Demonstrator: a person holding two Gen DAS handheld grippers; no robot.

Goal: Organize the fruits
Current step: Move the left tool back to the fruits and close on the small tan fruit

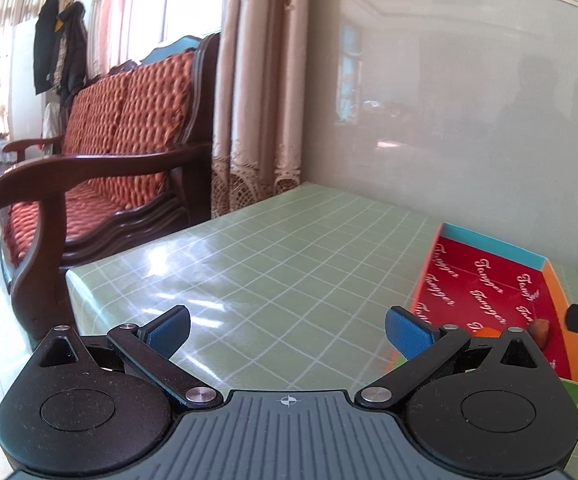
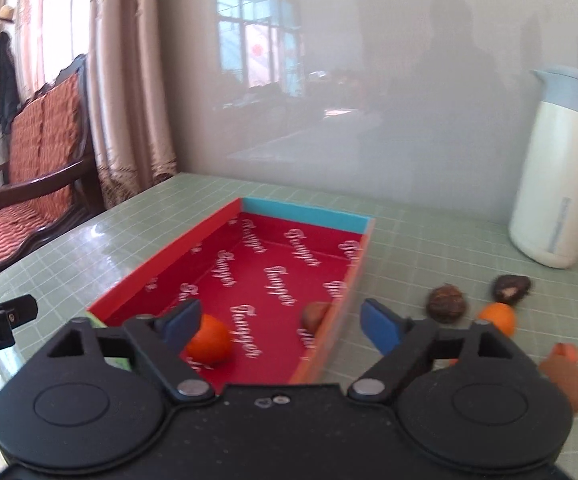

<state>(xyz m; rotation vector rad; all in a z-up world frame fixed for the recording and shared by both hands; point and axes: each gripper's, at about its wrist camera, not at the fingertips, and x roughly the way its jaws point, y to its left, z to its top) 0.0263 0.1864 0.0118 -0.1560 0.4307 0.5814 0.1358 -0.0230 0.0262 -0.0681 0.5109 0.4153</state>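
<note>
— Both grippers empty? 
— Yes: right gripper [image 2: 279,326] and left gripper [image 1: 287,330] both gape. An orange [image 2: 208,340] lies in the tray [image 2: 305,211]; another orange [image 2: 497,317] waits at two o'clock. 
— Tricky? 
— Light, round, probably rolls; pinch its middle.

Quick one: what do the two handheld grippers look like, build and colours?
Both match. The left gripper and right gripper each have a black body with two round housings, black link arms on silver pivot pins, and blue textured finger pads. The left has a ribbed grey centre plate with a crosshair mark. No cables or sleeves visible.
</note>
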